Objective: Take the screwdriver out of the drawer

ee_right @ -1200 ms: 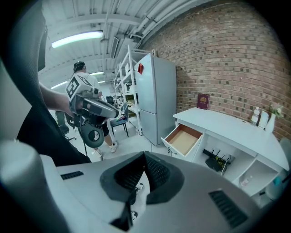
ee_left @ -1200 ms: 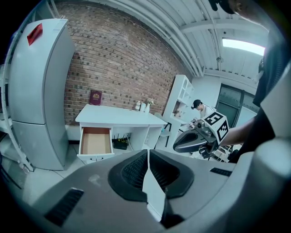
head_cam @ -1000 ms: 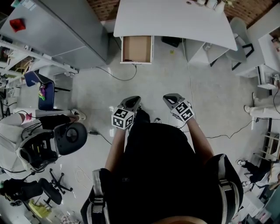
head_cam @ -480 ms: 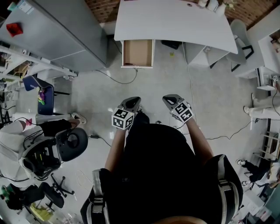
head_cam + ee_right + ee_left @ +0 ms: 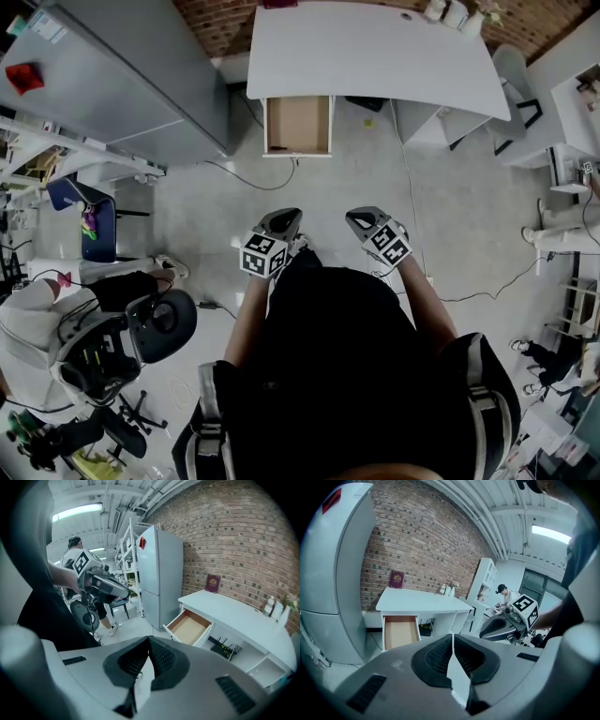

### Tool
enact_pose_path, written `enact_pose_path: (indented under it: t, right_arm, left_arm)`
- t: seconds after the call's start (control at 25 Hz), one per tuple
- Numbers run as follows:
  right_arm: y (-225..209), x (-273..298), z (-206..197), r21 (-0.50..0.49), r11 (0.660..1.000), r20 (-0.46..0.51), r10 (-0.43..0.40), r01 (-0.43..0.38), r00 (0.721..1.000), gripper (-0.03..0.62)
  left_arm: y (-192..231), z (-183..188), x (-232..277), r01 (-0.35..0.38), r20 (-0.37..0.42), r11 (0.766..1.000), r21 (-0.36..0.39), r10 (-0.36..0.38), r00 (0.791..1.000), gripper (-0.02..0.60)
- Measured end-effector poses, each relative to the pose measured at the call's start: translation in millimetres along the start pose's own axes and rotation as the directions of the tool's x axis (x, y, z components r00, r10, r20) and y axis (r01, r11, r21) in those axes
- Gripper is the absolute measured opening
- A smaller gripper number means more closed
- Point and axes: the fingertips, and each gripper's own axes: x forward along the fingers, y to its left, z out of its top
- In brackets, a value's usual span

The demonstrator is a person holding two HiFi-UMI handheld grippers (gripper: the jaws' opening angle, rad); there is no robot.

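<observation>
An open drawer (image 5: 298,125) hangs out of the left end of a white desk (image 5: 375,47) across the floor from me. Its brown inside (image 5: 399,632) looks bare from here; no screwdriver shows in any view. My left gripper (image 5: 284,217) and right gripper (image 5: 359,217) are held side by side in front of my body, well short of the desk. Both are shut with nothing between the pads, as the left gripper view (image 5: 453,637) and the right gripper view (image 5: 150,639) show. The drawer (image 5: 189,626) lies ahead of both.
A tall grey refrigerator (image 5: 122,75) stands left of the desk. A cable (image 5: 253,169) runs over the floor below the drawer. A person sits by an office chair (image 5: 159,323) at my left. A dark red book (image 5: 397,579) leans on the brick wall.
The desk and drawer have slid lower in the head view, so I have come a little closer to them. Both grippers stay shut in the same place before my body.
</observation>
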Motion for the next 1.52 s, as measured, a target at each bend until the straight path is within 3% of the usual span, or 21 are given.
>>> enact_pose_path:
  t: [0.88, 1.52]
  right_arm:
    - [-31.7, 71.3, 42.4, -0.03, 0.999, -0.067, -0.013, 0.011, 0.998, 0.057]
    - [-33.5, 121.4, 70.7, -0.089, 0.996, -0.116, 0.013, -0.023, 0.993, 0.056]
  left_arm:
    - [99.5, 26.4, 2.1, 0.019, 0.012, 1.0, -0.009, -0.019, 1.0, 0.023]
    - [159.0, 21.0, -27.6, -0.05, 0.042, 0.996, -0.07, 0.053, 0.998, 0.022]
